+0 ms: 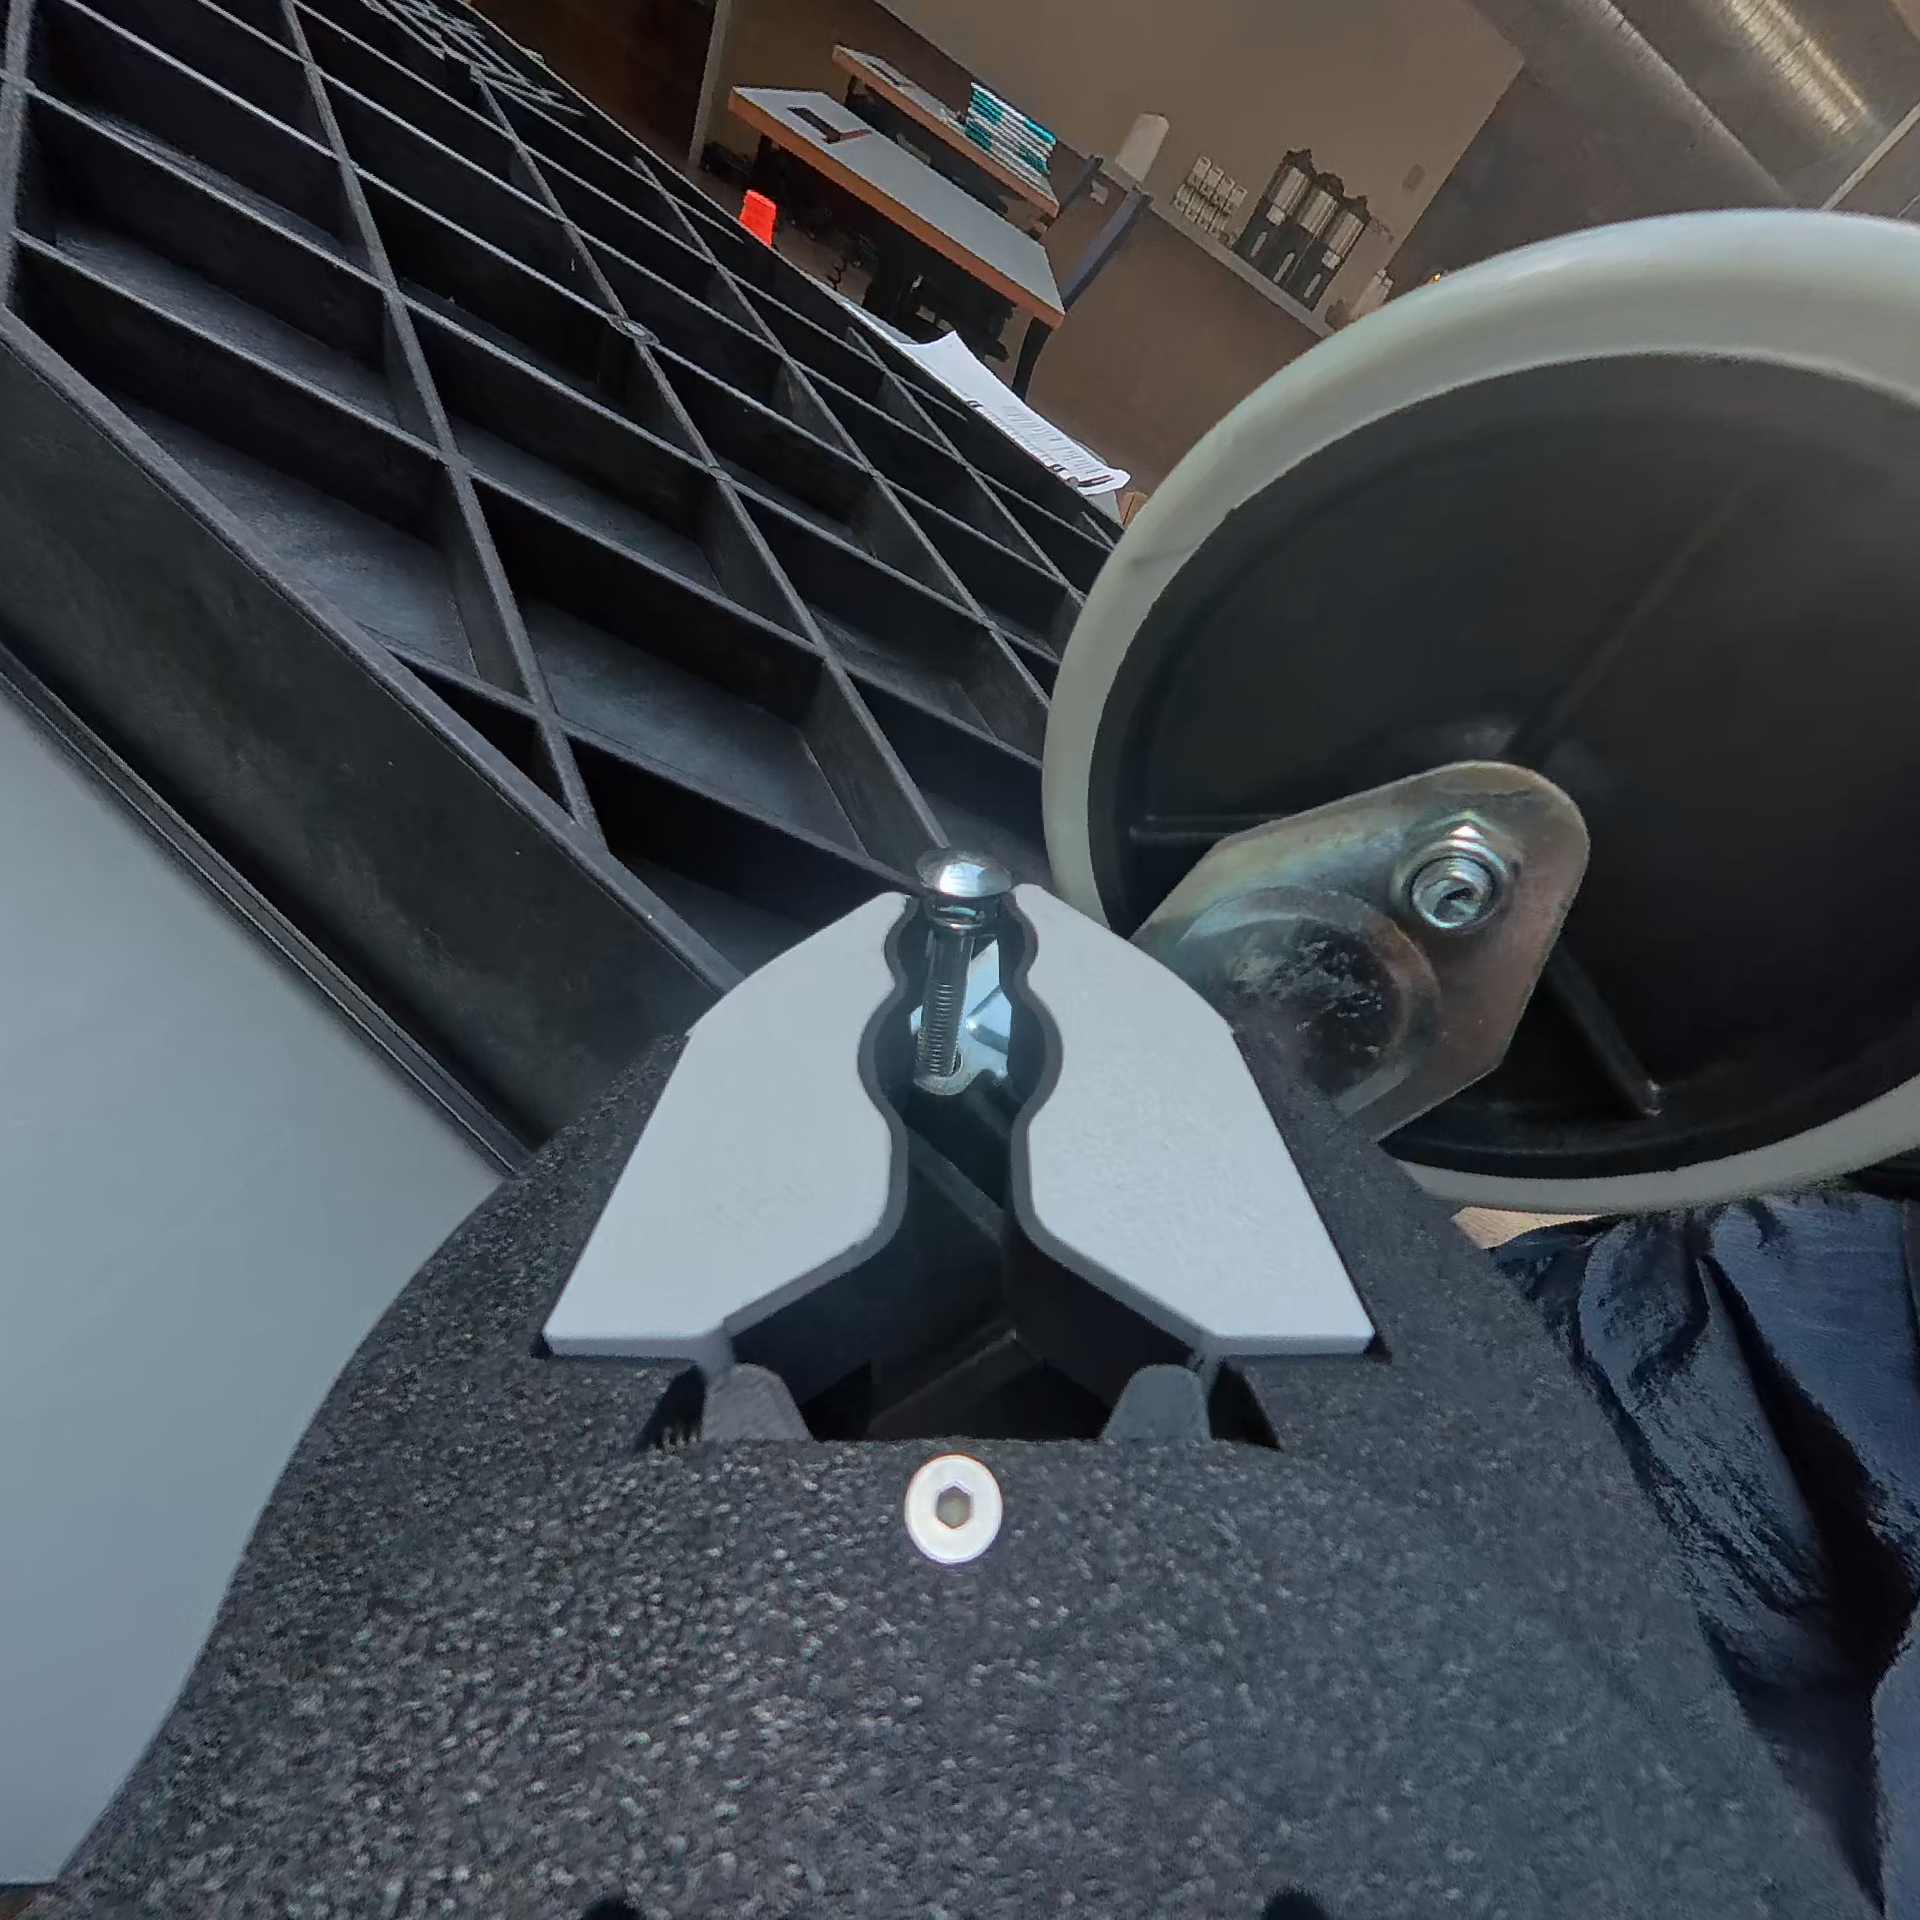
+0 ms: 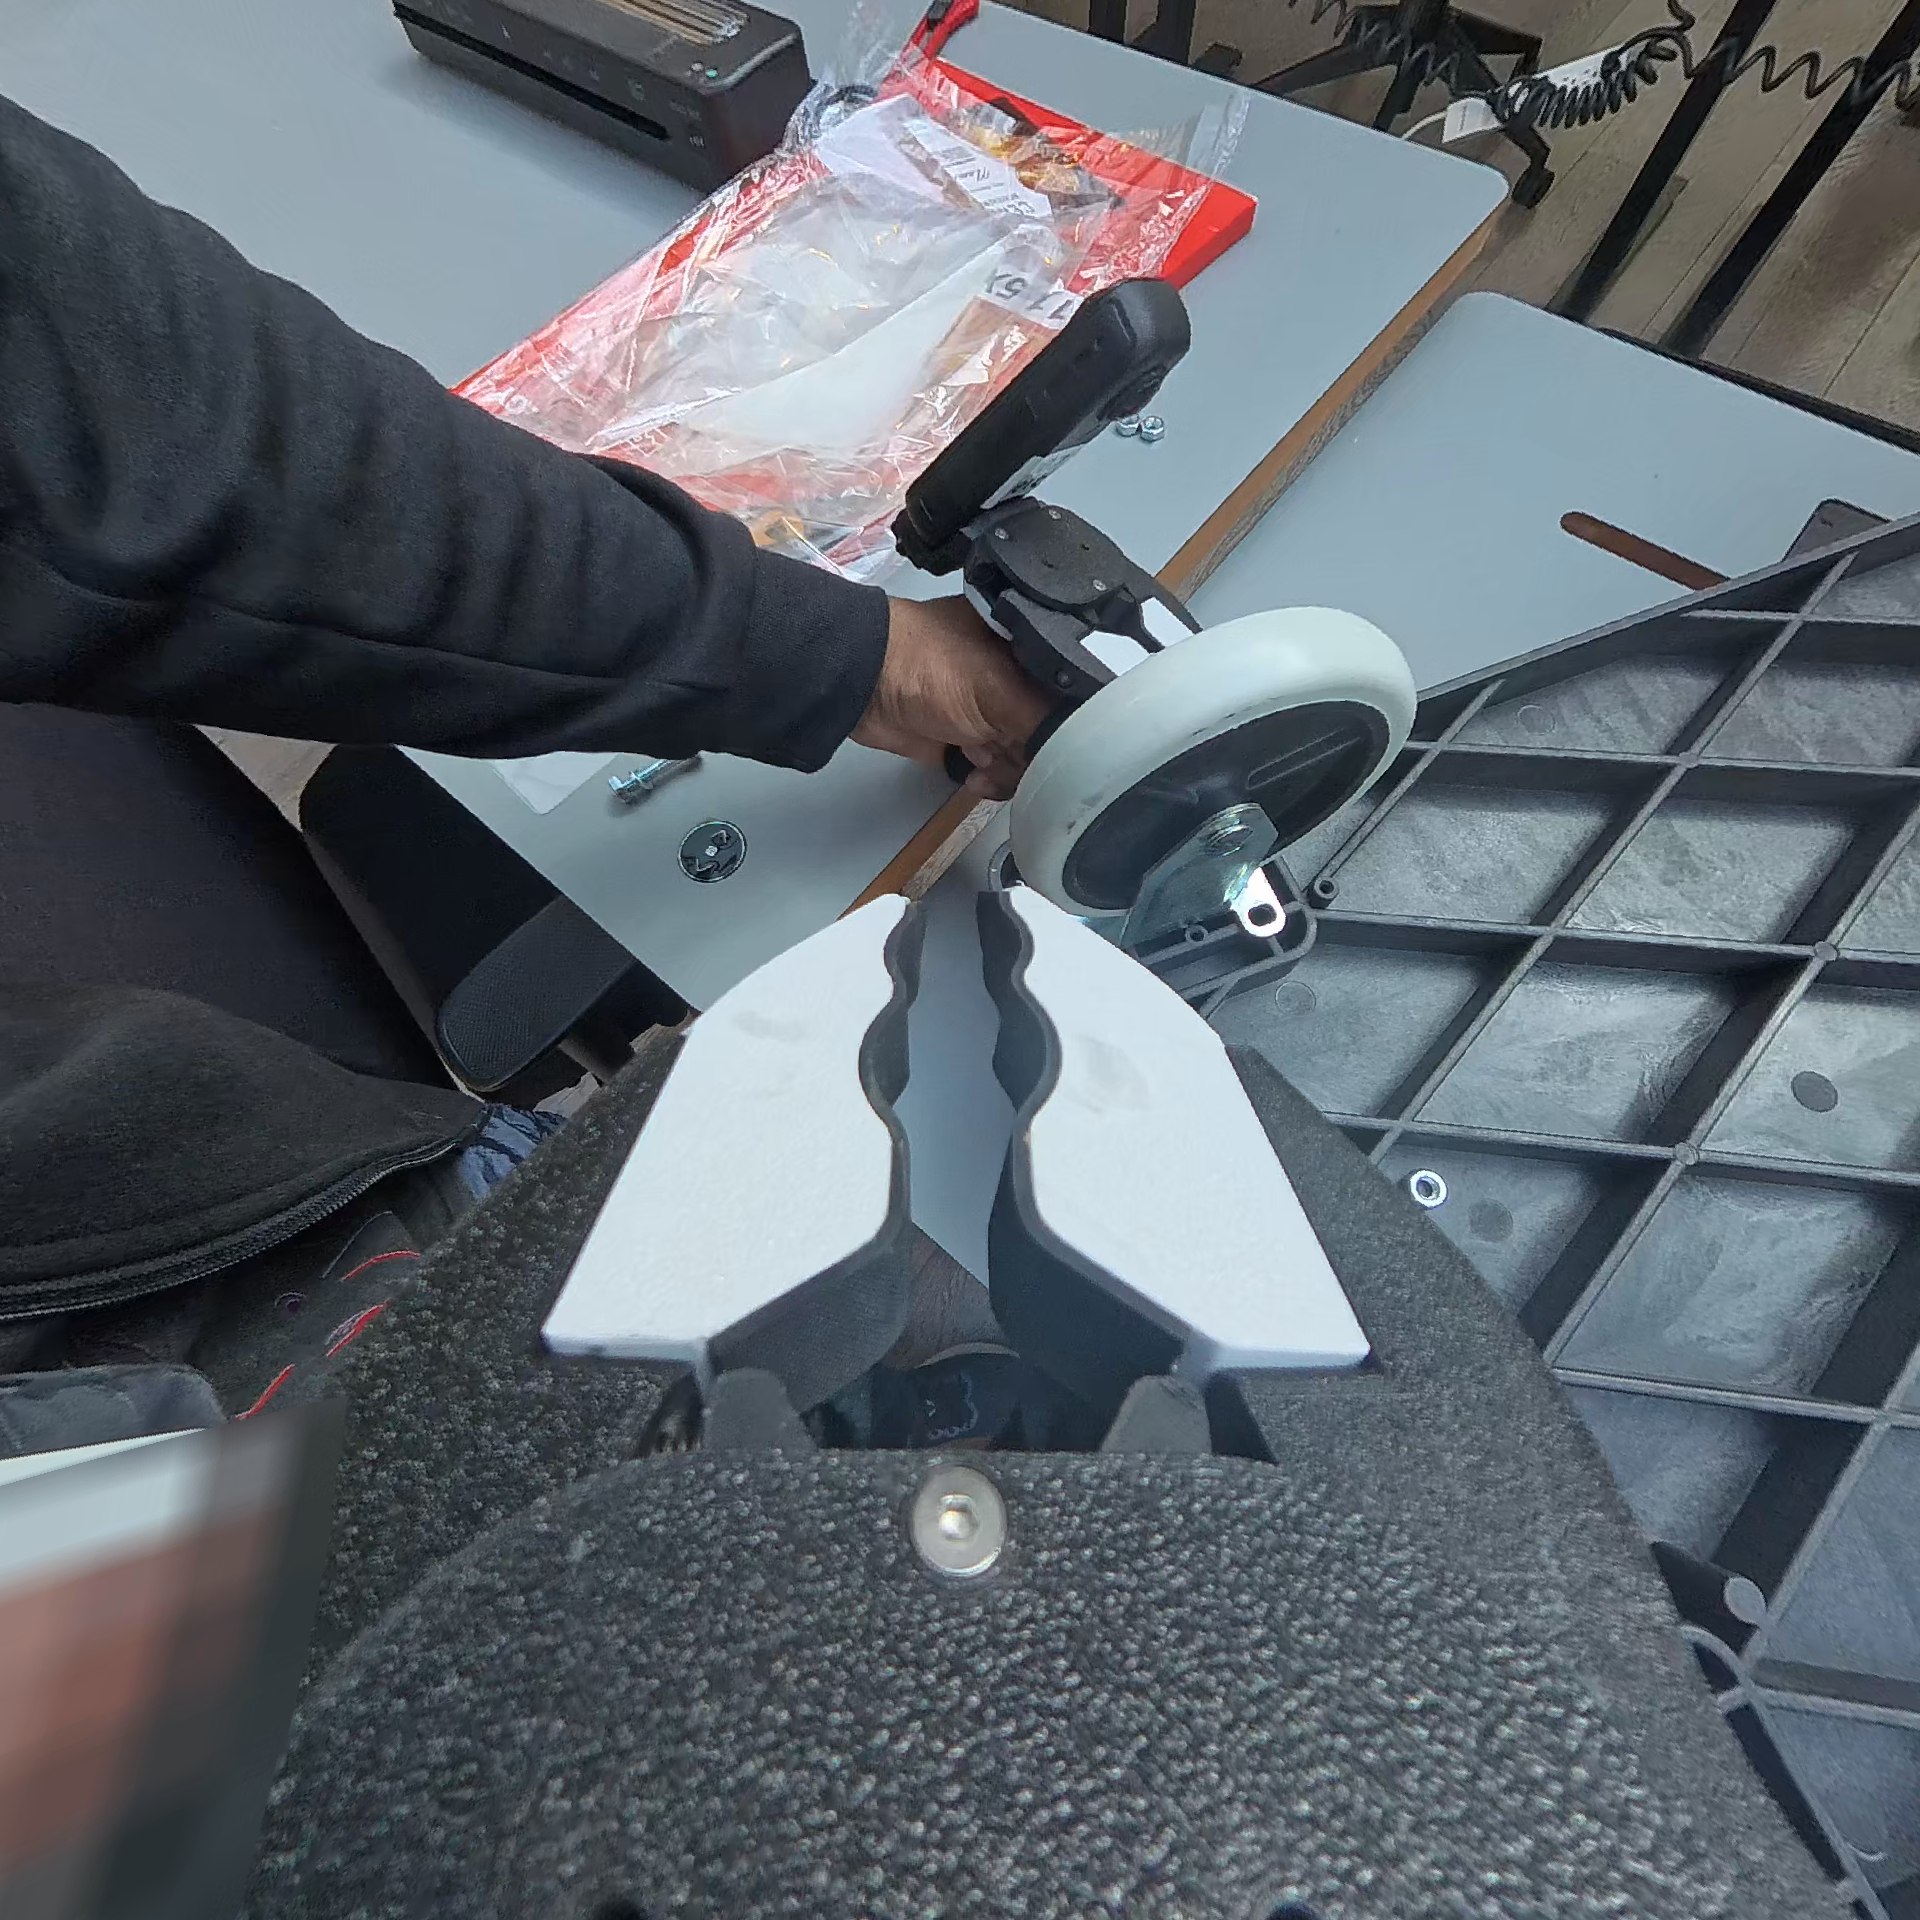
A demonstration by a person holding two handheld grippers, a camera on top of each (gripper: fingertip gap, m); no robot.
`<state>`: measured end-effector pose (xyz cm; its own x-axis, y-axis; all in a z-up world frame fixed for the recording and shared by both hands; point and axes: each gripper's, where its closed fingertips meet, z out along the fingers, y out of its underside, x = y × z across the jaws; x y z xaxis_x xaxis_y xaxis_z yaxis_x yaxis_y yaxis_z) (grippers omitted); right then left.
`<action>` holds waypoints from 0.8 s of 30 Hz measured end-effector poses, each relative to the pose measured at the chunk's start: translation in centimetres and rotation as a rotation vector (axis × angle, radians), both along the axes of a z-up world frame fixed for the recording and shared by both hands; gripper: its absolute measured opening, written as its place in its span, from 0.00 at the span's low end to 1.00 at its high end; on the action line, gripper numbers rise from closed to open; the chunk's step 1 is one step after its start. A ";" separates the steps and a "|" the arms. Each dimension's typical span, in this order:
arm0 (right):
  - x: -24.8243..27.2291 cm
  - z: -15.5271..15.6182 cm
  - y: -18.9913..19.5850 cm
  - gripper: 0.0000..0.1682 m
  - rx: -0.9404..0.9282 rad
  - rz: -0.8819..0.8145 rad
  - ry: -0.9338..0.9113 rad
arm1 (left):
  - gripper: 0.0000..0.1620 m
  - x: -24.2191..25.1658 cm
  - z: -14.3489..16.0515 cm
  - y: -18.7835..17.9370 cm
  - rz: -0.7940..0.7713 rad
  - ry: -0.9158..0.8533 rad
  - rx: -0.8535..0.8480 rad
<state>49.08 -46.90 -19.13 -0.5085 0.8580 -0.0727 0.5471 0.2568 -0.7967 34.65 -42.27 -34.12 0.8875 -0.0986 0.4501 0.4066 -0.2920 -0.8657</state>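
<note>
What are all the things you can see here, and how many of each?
bolt: one, silver, clamped upright between the left gripper's fingertips.
caster wheel: one, white rim, dark hub, metal bracket, on the platform's corner.
ribbed platform: one, black plastic, ribs facing up.
loose bolt: one, silver, on the grey table.
nuts: two, silver, by the plastic bag.
plastic bag: one, clear over red card, on the table.
black device: one, table's far end.
table: grey top, wood edge.
hand: one, black sleeve, holding the left gripper's handle.
left gripper: grey fingers, shut on the bolt.
right gripper: grey fingers, open, empty, near the wheel.
</note>
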 end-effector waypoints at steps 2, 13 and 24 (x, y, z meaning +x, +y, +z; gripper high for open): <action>0.1 0.0 0.0 0.07 -0.002 -0.004 0.000 | 0.09 0.1 -0.2 -0.2 -0.011 0.009 -0.012; 0.4 0.3 -0.1 0.06 -0.005 -0.002 0.011 | 0.09 0.4 -0.4 -0.9 -0.047 0.085 -0.036; 0.6 0.3 -0.9 0.06 -0.010 0.030 0.008 | 0.08 0.7 -0.6 -1.3 -0.165 0.238 -0.090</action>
